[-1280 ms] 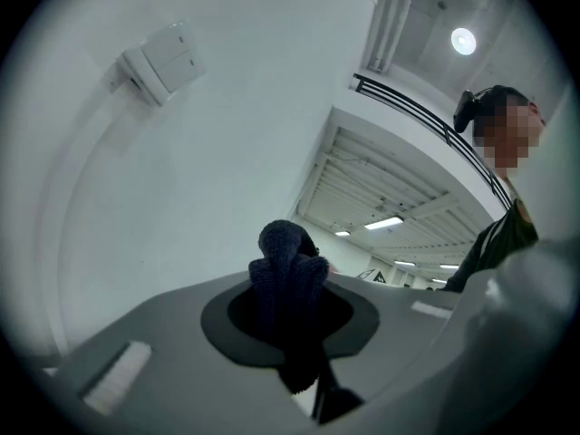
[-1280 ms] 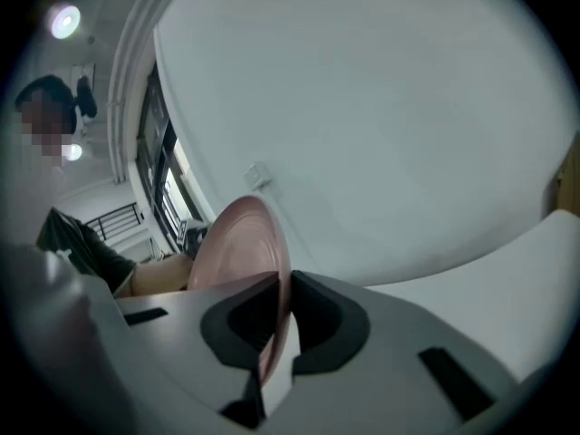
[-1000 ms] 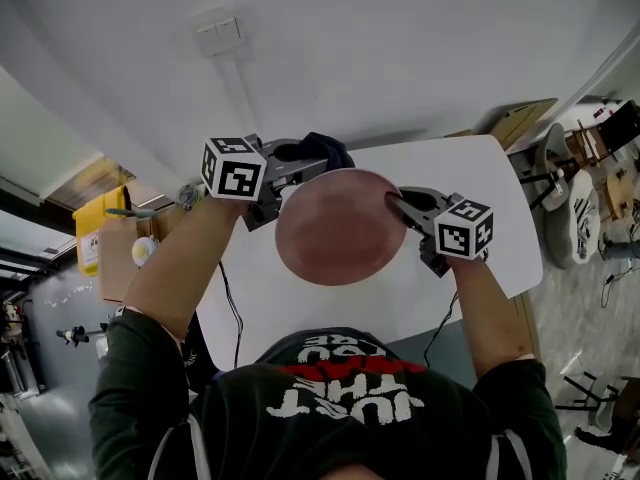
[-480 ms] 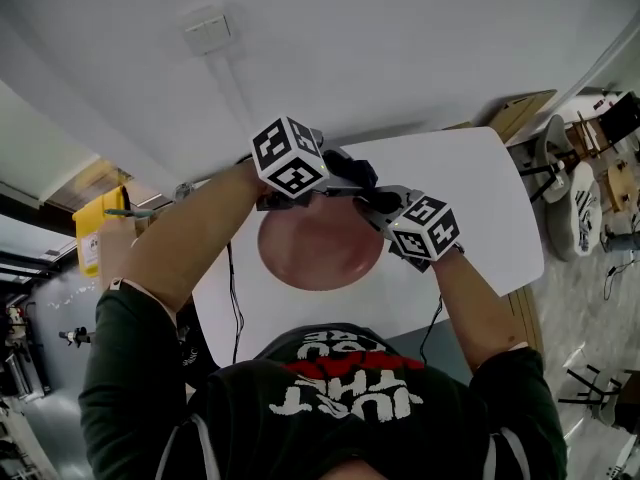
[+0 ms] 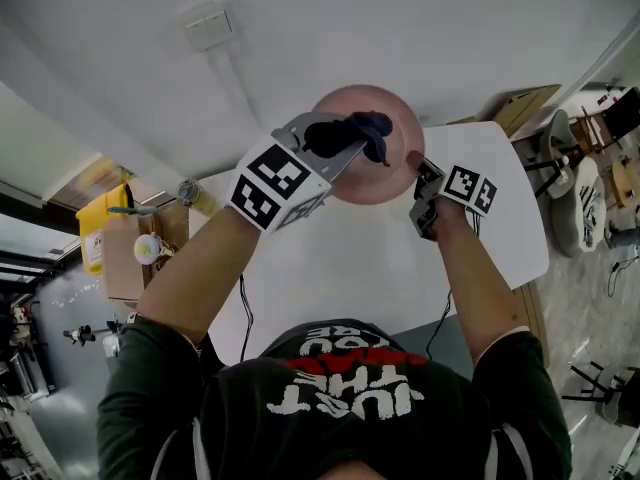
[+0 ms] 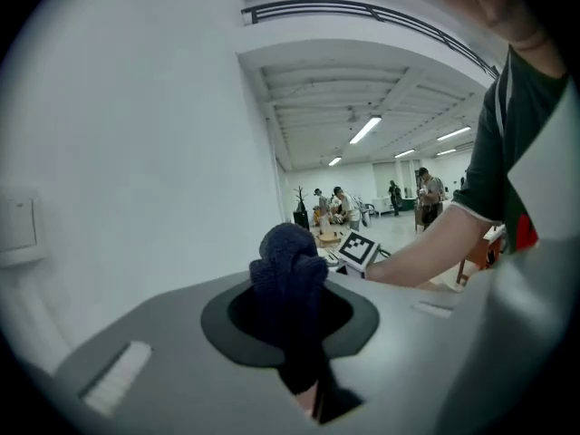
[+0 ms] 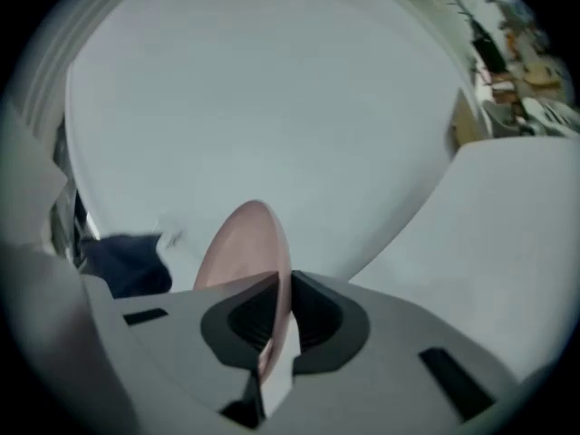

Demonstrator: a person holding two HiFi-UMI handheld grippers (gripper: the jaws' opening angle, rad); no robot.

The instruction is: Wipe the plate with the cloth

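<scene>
Left hand-held gripper (image 6: 292,333) clamps the dark cloth (image 6: 288,261); right hand-held gripper (image 7: 276,288) pinches the pink plate (image 7: 237,243).

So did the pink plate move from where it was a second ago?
Yes. The plate went from over the middle of the white table to past its far edge, now in front of the wall.

Cloth (image 5: 360,128) left of plate (image 5: 382,180) (both above the table (image 5: 330,258))

Pink plate (image 5: 388,103) aloft (tilted on edge), bunched dark-blue cloth (image 5: 365,126) just beside it
</scene>
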